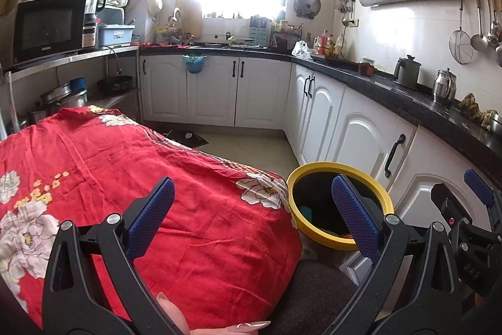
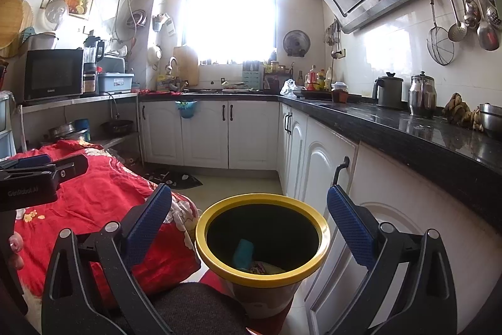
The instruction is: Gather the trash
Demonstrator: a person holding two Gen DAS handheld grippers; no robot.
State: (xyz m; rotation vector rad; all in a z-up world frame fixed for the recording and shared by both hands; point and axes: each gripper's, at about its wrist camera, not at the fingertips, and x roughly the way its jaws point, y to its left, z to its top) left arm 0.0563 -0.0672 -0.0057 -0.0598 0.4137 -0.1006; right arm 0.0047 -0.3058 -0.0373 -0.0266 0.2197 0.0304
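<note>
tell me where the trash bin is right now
The yellow-rimmed trash bin stands on the floor between the red floral cloth and the white cabinets, low centre in the right wrist view.

Yellow-rimmed trash bin [image 2: 263,244] stands upright on the floor, teal scrap [image 2: 243,251] inside.

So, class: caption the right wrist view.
Open right tongs above yellow-rimmed bin holding trash, beside red floral cloth.

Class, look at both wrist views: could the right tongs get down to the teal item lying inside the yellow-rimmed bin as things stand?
Probably yes. The right tongs are open and empty, poised over the bin, whose mouth has no lid. Nothing lies over the teal item at the bottom.
</note>
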